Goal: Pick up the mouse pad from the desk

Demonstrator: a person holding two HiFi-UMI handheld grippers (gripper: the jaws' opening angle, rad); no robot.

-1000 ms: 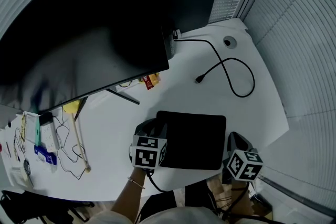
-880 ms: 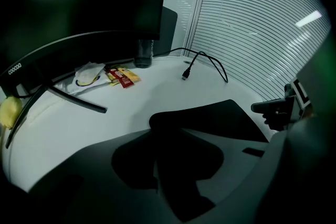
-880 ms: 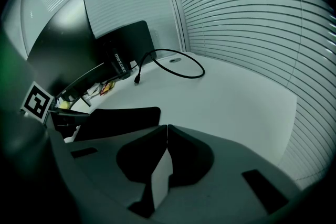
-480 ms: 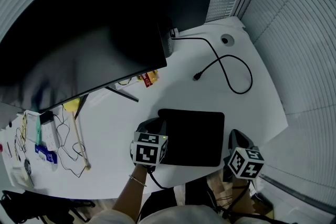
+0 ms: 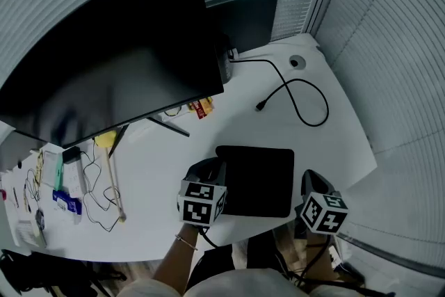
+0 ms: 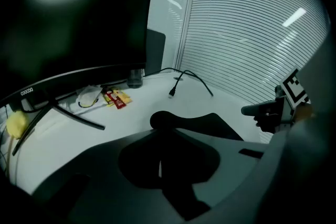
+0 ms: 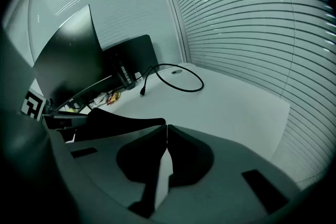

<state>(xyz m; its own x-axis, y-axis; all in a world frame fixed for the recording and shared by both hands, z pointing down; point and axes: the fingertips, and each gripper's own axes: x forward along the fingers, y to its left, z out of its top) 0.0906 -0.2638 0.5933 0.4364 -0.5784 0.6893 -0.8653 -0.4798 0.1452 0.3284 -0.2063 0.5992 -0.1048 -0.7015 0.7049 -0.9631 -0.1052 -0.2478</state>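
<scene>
The left hand-held gripper (image 6: 158, 132) has just pinched shut on the mouse pad (image 5: 257, 181) edge, right hand-held gripper (image 7: 166, 127) shut and idle; so shallow a bite could slip

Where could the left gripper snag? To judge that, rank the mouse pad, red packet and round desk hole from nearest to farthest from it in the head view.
1. mouse pad: at the left gripper, whose fingers have just been closing on its left edge.
2. red packet: upper left, by the monitor.
3. round desk hole: far upper right.
</scene>
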